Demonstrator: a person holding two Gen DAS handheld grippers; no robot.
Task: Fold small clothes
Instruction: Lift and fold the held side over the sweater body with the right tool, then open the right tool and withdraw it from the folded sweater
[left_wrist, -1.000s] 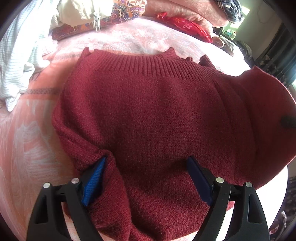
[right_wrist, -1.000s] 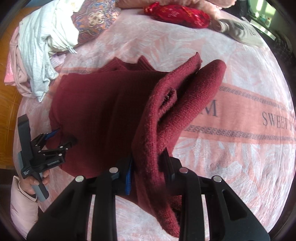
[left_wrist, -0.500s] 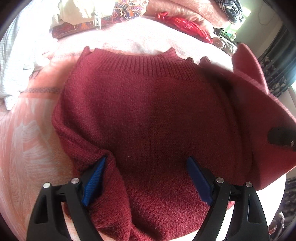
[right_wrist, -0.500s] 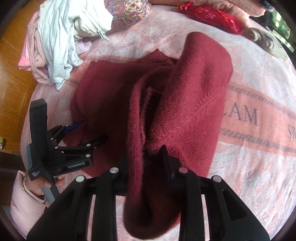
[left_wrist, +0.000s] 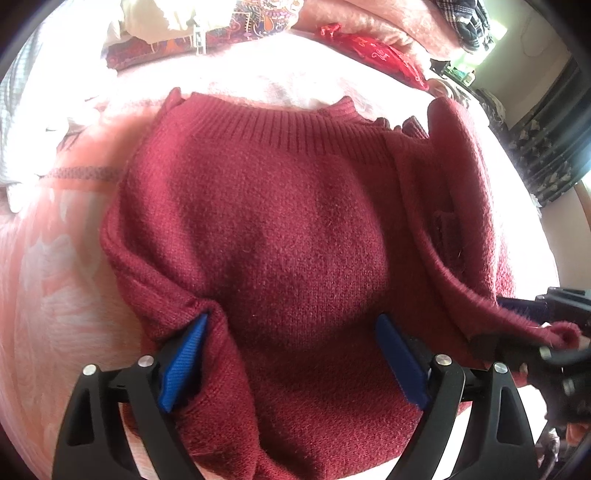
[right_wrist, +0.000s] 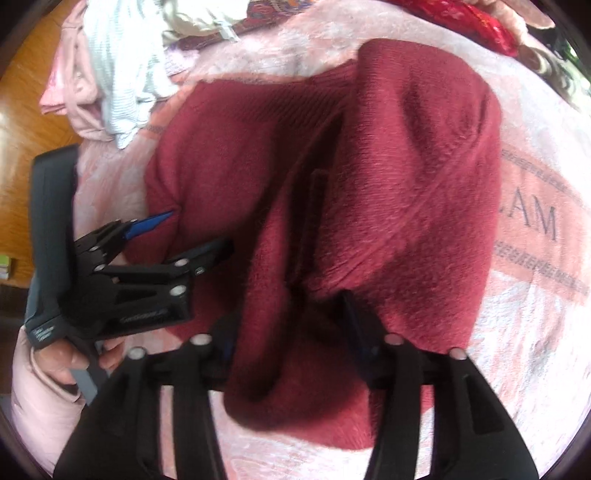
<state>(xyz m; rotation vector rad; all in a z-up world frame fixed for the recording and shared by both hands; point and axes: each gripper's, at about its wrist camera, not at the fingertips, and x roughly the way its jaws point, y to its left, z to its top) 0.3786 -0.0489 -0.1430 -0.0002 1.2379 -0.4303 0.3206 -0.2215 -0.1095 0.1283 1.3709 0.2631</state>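
Note:
A dark red knit sweater (left_wrist: 288, 229) lies on a pink bedspread, its ribbed edge at the far side. My left gripper (left_wrist: 291, 354) is open, its blue-padded fingers (left_wrist: 184, 362) pressed into the near side of the sweater; it also shows in the right wrist view (right_wrist: 177, 232). My right gripper (right_wrist: 291, 314) has spread jaws, with a fold of the sweater (right_wrist: 406, 166) lying between its fingers. The right side of the sweater lies folded over the body. In the left wrist view the right gripper (left_wrist: 546, 332) is at the right edge, against the sweater's edge.
A pile of white, striped and pink clothes (right_wrist: 110, 74) lies at the bed's far left. A red patterned cloth (left_wrist: 373, 48) and patterned pillows (left_wrist: 266, 14) are at the far side. The bedspread (right_wrist: 535, 229) carries printed letters. Wooden floor (right_wrist: 26, 92) is left of the bed.
My right gripper has carried the sweater's right side leftward over the body and lowered it, and its jaws have spread. My left gripper has stayed in place.

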